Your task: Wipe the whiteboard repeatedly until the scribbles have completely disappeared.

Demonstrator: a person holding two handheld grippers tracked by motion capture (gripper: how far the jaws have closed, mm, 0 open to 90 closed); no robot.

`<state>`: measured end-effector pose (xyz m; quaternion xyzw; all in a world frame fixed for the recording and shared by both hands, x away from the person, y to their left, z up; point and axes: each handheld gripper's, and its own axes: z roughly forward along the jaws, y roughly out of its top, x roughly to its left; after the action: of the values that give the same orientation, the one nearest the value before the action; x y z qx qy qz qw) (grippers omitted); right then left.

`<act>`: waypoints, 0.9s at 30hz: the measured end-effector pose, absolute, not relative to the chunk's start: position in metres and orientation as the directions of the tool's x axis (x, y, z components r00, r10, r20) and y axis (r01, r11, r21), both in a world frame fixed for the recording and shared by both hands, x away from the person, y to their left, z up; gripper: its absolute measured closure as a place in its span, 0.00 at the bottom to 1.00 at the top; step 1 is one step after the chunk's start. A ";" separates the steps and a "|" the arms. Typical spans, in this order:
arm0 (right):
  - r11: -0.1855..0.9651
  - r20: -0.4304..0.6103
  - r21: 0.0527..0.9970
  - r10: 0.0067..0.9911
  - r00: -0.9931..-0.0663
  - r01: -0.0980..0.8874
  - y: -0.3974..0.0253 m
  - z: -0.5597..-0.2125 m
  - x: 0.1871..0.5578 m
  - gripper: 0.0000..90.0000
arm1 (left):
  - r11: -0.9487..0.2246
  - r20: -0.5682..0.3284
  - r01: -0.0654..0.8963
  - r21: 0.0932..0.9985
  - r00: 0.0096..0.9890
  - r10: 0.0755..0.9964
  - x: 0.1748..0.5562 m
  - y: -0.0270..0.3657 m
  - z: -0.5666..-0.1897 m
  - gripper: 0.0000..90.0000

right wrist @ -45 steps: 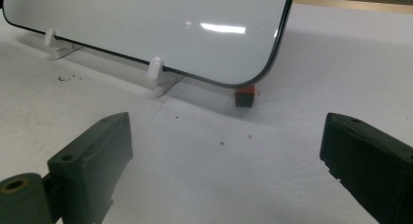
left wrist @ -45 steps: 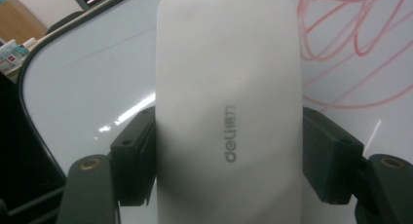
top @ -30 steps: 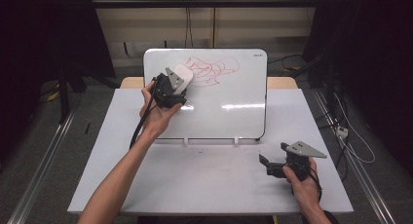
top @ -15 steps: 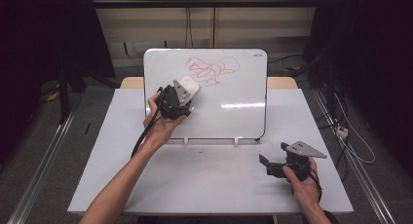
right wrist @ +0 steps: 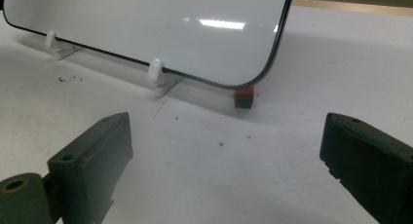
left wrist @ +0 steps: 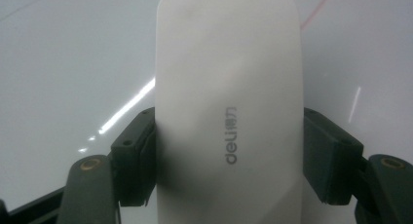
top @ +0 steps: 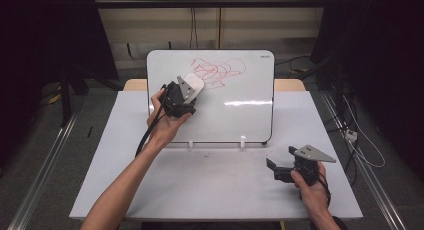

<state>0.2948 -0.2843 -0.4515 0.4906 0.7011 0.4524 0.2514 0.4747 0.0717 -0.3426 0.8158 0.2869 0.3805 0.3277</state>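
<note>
A whiteboard (top: pixel 235 110) stands upright on small white feet at the back of the table, with red scribbles (top: pixel 217 70) near its top middle. My left gripper (top: pixel 185 92) is shut on a white eraser (top: pixel 192 84), which it holds against the board just below and left of the scribbles. In the left gripper view the eraser (left wrist: pixel 229 112) carries a grey "deli" logo and sits between the two jaws, with a red line (left wrist: pixel 316 12) at the top right. My right gripper (top: pixel 276 171) rests open on the table at the front right, with nothing between its jaws (right wrist: pixel 224 156).
The white table (top: pixel 210 190) carries the board. In the right gripper view a small red and black block (right wrist: pixel 243 97) lies under the board's lower right corner (right wrist: pixel 253 73), next to a white foot (right wrist: pixel 156 73). Cables (top: pixel 360 140) trail on the floor at the right.
My left gripper has slid the eraser a little right and down along the board, toward the scribbles. The right gripper has stayed where it was.
</note>
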 end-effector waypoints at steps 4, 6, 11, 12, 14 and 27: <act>0.112 0.090 0.882 0.914 -0.396 0.459 -0.284 -0.452 0.295 0.06 | -0.608 0.423 0.225 0.761 0.537 0.729 0.481 0.075 -0.334 0.35; 0.114 0.090 0.882 0.912 -0.400 0.458 -0.284 -0.452 0.295 0.06 | -0.598 0.417 0.228 0.769 0.530 0.738 0.486 0.076 -0.330 0.35; 0.112 0.091 0.881 0.913 -0.398 0.460 -0.284 -0.452 0.295 0.06 | -0.584 0.408 0.235 0.777 0.517 0.752 0.494 0.078 -0.320 0.35; 0.112 0.092 0.881 0.913 -0.397 0.460 -0.284 -0.452 0.295 0.06 | -0.579 0.405 0.238 0.779 0.514 0.756 0.496 0.079 -0.319 0.35; 0.112 0.092 0.881 0.913 -0.399 0.459 -0.284 -0.452 0.295 0.06 | -0.571 0.399 0.243 0.784 0.506 0.764 0.498 0.078 -0.315 0.35; 0.111 0.093 0.880 0.913 -0.398 0.461 -0.284 -0.452 0.296 0.06 | -0.541 0.379 0.244 0.805 0.490 0.785 0.508 0.077 -0.304 0.35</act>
<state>0.2957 -0.2841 -0.4523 0.4889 0.7026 0.4531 0.2490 0.5080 0.0768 -0.3041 0.7887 0.3263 0.3853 0.3508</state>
